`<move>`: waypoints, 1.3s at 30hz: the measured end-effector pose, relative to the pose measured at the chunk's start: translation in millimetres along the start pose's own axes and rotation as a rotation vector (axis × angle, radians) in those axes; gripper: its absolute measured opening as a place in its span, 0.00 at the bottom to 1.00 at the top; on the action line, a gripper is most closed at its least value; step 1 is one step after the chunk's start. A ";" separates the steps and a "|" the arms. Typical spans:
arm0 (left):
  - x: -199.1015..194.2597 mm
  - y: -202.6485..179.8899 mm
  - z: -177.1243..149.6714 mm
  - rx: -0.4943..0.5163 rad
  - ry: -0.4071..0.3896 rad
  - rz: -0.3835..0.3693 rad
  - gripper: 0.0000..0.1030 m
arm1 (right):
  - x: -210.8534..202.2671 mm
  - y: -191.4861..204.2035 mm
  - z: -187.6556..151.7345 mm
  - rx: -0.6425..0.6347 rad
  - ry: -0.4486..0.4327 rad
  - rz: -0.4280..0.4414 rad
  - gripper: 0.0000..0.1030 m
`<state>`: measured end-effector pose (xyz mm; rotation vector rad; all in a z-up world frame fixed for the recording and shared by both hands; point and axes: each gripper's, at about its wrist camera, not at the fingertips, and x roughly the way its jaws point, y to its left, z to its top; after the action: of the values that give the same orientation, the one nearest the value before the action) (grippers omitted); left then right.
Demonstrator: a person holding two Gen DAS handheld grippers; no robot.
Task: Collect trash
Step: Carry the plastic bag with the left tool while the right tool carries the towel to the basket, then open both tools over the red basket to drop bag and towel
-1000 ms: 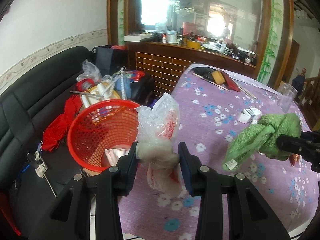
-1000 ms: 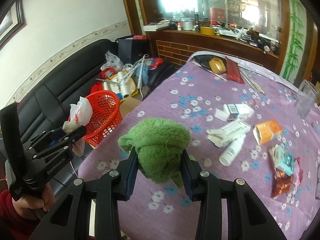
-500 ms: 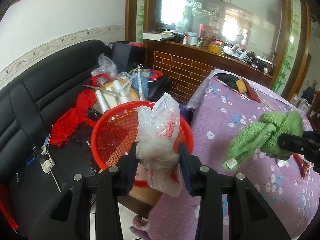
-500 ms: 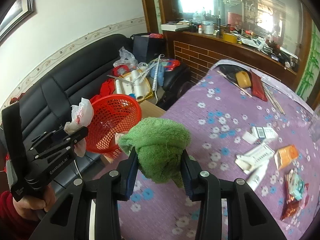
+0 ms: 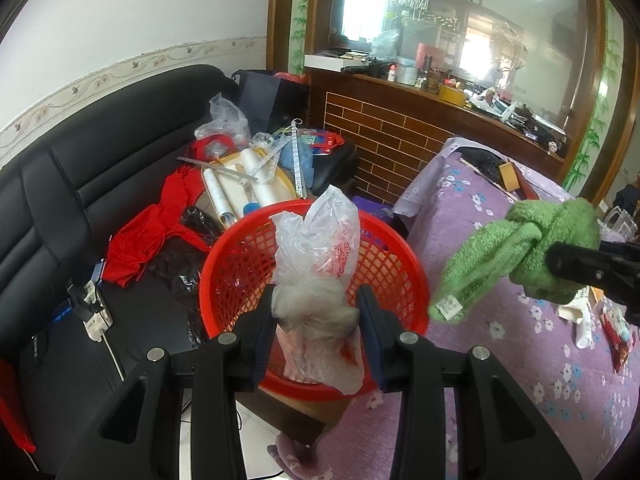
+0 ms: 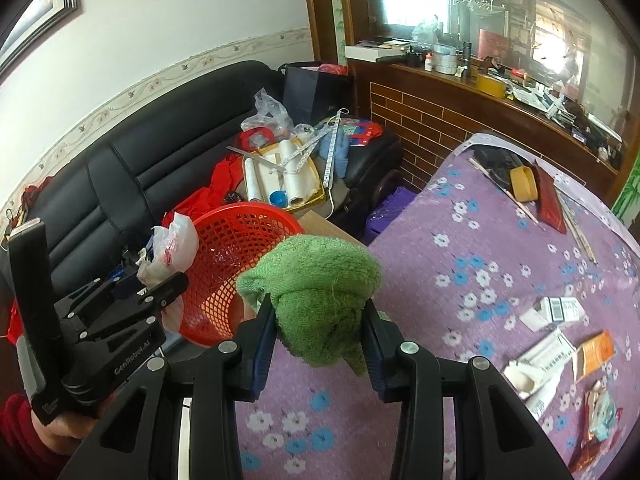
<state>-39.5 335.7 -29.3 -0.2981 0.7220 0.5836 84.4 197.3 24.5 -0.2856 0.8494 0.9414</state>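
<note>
- Drop-off step judged in hand: plastic bag (image 5: 316,264) is clamped in left gripper (image 5: 318,322), red basket (image 5: 240,256) just beyond its tips.
- Green towel (image 6: 320,300) is pinched by right gripper (image 6: 320,330); next, left jaws should be opened above basket.

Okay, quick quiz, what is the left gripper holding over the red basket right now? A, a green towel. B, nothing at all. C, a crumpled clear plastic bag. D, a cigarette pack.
C: the left gripper is clamped on a crumpled clear plastic bag in front of the red basket, while the green towel sits in the right gripper.
</note>
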 end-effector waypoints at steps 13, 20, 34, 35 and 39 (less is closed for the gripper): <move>21.4 20.8 8.0 -0.048 0.025 0.004 0.37 | 52.2 24.4 35.7 -0.054 0.046 0.018 0.43; 22.6 25.0 13.9 -0.059 0.015 -0.006 0.48 | 74.1 39.8 54.0 -0.057 0.050 0.059 0.49; 7.1 5.4 7.8 -0.030 -0.005 -0.048 0.58 | 29.4 -1.8 33.4 0.075 0.005 0.046 0.63; 6.2 1.0 5.9 -0.020 -0.003 -0.055 0.58 | 25.0 -5.5 26.6 0.084 0.009 0.042 0.63; 2.4 -19.8 -2.6 0.025 0.006 -0.082 0.58 | 11.4 -20.8 2.3 0.121 0.025 0.024 0.63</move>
<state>-27.7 319.6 -31.6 -0.3050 0.7194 0.4954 105.8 193.2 14.7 -0.1836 0.9310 0.9064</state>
